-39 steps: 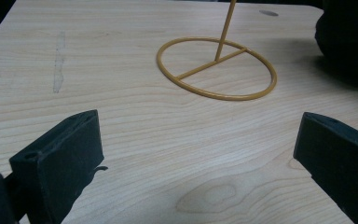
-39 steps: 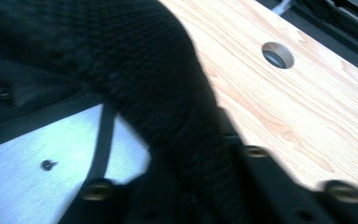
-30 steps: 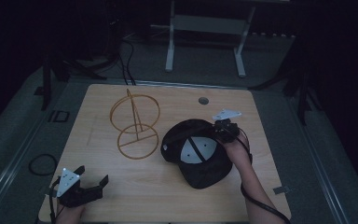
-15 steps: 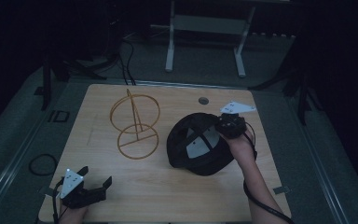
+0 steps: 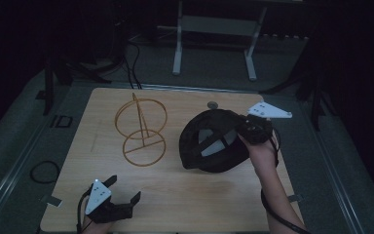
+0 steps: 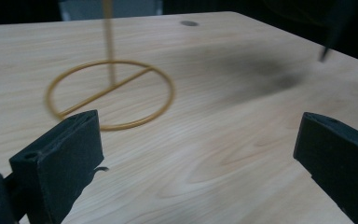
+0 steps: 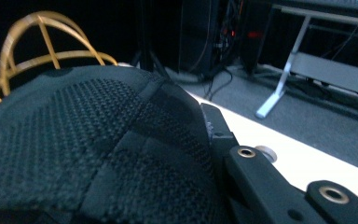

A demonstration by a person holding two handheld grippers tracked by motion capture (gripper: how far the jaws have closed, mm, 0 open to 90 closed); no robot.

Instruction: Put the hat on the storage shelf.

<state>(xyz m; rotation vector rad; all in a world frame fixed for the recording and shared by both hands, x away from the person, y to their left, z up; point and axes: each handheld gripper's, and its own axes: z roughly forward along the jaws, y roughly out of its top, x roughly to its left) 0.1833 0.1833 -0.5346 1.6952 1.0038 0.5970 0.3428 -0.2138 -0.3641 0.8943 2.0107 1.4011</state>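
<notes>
Wooden table [image 5: 185,195] — black cap [image 5: 209,141] clenched in right tool [image 5: 246,130], left tool [image 5: 121,202] gaping, well apart

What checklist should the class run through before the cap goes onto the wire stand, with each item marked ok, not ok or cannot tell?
1. Right gripper shut on the black cap: ok, it grips the cap's edge.
2. Cap lifted off the table: cannot tell; it is tilted, but its lower edge may touch the wood.
3. Gold wire stand upright, with its ring base flat: ok.
4. Space between cap and stand: ok, a bare strip of table lies between them.
5. Left gripper out of the way: ok, open at the near edge, holding nothing.
6. How firm the grip is: cannot tell; the cap hides the fingers.
</notes>
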